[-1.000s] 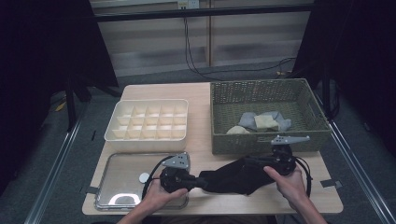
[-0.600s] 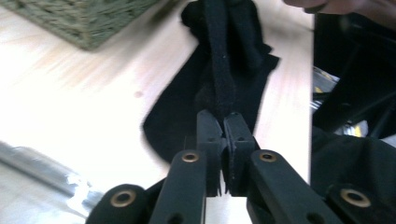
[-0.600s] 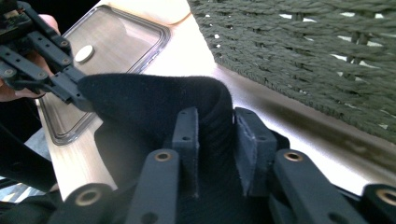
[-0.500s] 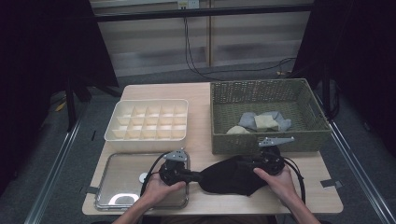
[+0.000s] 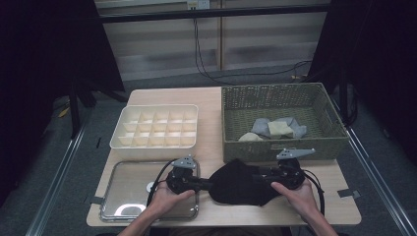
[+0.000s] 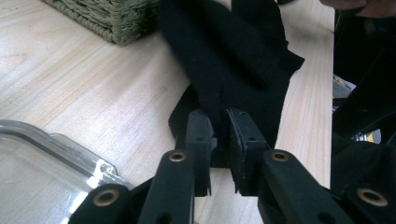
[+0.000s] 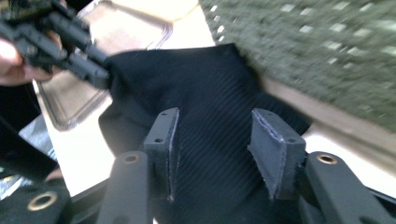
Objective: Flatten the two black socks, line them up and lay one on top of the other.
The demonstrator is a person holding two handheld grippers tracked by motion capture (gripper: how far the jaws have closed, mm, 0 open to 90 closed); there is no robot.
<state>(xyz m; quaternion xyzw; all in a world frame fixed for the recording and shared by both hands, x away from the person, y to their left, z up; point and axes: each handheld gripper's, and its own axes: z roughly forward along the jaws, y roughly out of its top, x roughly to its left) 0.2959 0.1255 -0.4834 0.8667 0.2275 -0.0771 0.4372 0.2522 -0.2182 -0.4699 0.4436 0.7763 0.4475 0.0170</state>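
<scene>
— On the near edge of the pale wooden table, just in front of the olive woven basket, we have the black cloth garment lying between our two hands. How far along do we reckon we are?

— Somewhere in the middle, we'd judge. The black cloth is out on the table and laid down flat, with folds showing in the left gripper view. It sits in neither the basket nor the white plastic divided box, whose cells look bare from above, nor on the clear plastic tray at the near left. A few pale folded cloths lie in the basket.

— And our tongs?

— Our left gripper has its jaws close together with a fold of the cloth between them; they have just been easing apart, and we cannot tell whether the pads press on the fabric. Our right gripper stands plainly released, jaws spread over the cloth, and they too have just been opening.

— So which way does the piece run?

— Its long axis lies across the table, left to right, parallel to the near edge and to the basket's front wall. The narrower end points at our left gripper, the broader end toward the right one.

— What is left, then?

— As we read it, more folding or smoothing, then putting it away; where it goes we cannot say
</scene>
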